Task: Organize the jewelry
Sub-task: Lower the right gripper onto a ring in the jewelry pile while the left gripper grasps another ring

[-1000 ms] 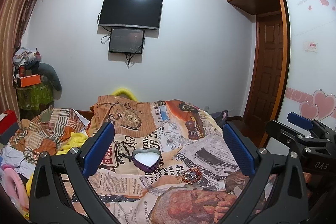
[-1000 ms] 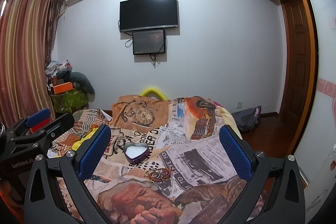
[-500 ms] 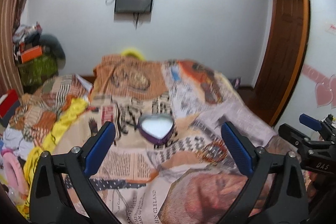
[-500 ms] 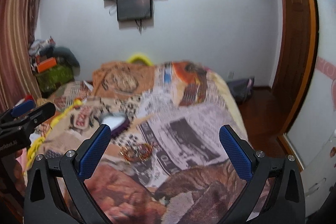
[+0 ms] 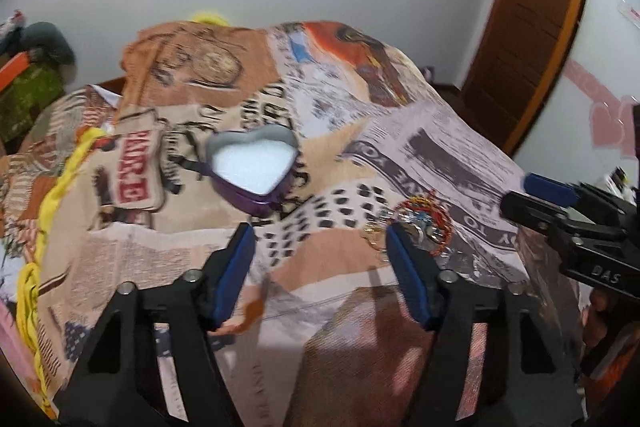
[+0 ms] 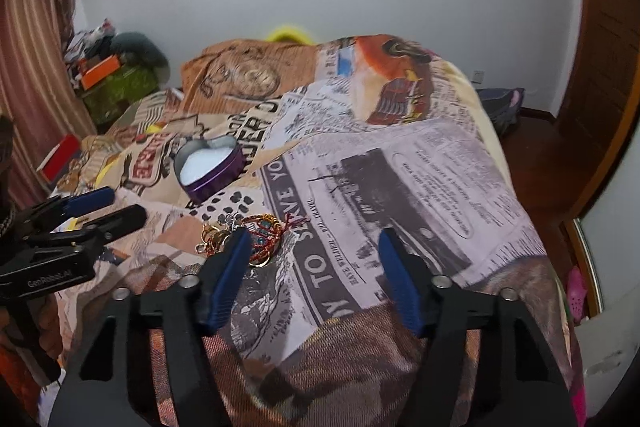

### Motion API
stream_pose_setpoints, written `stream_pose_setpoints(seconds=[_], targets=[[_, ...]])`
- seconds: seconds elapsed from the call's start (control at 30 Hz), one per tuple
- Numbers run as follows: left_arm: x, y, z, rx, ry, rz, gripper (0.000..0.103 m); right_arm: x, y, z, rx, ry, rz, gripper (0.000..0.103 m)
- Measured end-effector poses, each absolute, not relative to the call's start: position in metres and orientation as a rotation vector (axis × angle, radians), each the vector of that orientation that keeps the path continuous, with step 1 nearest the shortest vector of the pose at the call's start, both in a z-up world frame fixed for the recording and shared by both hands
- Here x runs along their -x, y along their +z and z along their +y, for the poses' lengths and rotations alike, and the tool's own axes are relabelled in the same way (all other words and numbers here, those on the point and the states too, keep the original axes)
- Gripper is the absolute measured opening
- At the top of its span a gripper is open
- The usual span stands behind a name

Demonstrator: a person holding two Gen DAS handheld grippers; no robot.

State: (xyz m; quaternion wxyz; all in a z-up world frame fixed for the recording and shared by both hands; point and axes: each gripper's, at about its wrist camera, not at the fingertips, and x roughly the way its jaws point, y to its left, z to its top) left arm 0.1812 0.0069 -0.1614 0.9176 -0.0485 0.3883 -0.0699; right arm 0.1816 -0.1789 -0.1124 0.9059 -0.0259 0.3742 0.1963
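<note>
A purple heart-shaped tin (image 5: 254,167) with a white pad inside lies open on the newspaper-print bedspread (image 5: 440,147); it also shows in the right wrist view (image 6: 210,165). A small heap of jewelry (image 5: 420,223), gold rings and red-beaded pieces, lies to its right, also seen in the right wrist view (image 6: 248,235). My left gripper (image 5: 320,247) is open and empty, just short of the tin and the heap. My right gripper (image 6: 314,251) is open and empty, its left finger (image 6: 228,267) over the heap's near edge.
The bedspread (image 6: 400,167) covers the whole bed. Yellow cloth (image 5: 52,195) lies along the left edge. Clutter with a green box (image 6: 120,87) stands at the far left wall. A wooden door (image 5: 532,7) is at the right.
Both grippers have tilted down and moved closer to the bed. Their jaws have narrowed but stay open. The tin and jewelry now look larger and nearer.
</note>
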Motion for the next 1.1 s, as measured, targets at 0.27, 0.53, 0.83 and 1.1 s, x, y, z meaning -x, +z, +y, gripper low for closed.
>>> stream_pose_setpoints(seconds=[0.27,0.53,0.83,1.1], targets=[[-0.205,-0.174,-0.027,0.042,-0.281,0.871,0.029,-0.200,-0.122,-0.169,0.061,0.481,0.832,0.035],[-0.215,-0.182,-0.036,0.044,-0.343,0.917,0.010,-0.203,-0.127,-0.165,0.062,0.516,0.863,0.035],[-0.224,-0.190,-0.033,0.092,-0.366,0.943,0.003,-0.206,-0.139,-0.163,0.036,0.542,0.909,0.030],[-0.209,-0.169,-0.022,0.089,-0.329,0.854,0.002,-0.204,-0.129,-0.157,0.052,0.557,0.895,0.029]])
